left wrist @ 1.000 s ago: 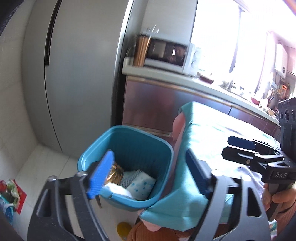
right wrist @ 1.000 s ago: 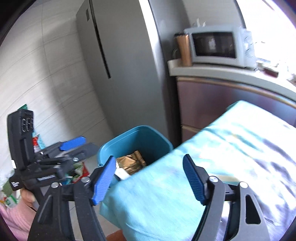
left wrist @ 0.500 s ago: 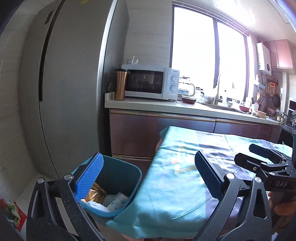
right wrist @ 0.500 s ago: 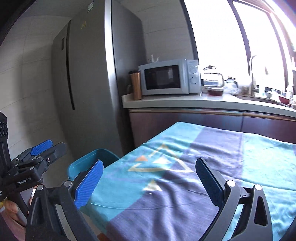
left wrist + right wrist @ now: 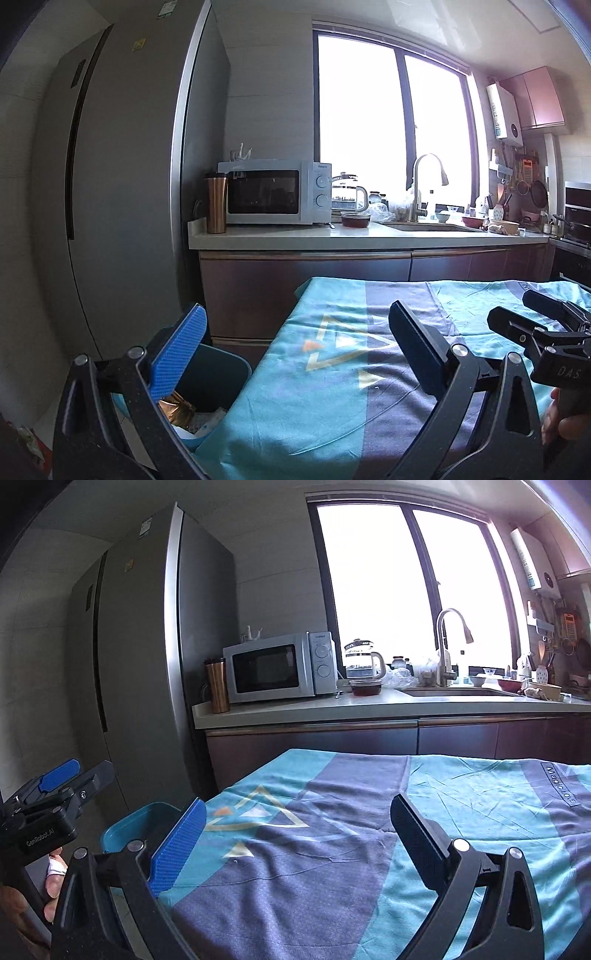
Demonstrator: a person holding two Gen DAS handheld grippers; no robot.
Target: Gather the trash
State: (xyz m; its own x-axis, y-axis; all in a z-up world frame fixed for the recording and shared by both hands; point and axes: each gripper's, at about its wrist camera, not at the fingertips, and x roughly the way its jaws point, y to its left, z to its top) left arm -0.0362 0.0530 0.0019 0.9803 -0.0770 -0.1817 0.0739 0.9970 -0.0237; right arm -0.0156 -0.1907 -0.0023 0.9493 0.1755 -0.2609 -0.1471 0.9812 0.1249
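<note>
Left wrist view, left to right. Grey fridge (image 5: 122, 192) fills the left third of the frame. Teal bin (image 5: 218, 373) sits at lower left, just beside the table edge; a gold wrapper (image 5: 177, 406) and pale crumpled paper (image 5: 207, 424) lie inside it. Left gripper (image 5: 295, 354) at bottom centre: jaws spread wide after just opening, nothing between them, only the tablecloth (image 5: 332, 387) below. Copper tumbler (image 5: 215, 203) and white microwave (image 5: 275, 192) stand on the counter (image 5: 369, 236) at mid-frame, faucet (image 5: 424, 184) to their right against the bright window. At lower right the right gripper (image 5: 524, 314) enters, a hand (image 5: 569, 424) on its grip.

Right wrist view, left to right. Left gripper (image 5: 77, 779) shows at lower left, jaws apart. Bin rim (image 5: 144, 823) just right of it. Right gripper (image 5: 295, 845) at bottom centre: jaws spread wide after just opening, empty, over the cloth's triangle print (image 5: 255, 816). No loose trash visible on the cloth.
</note>
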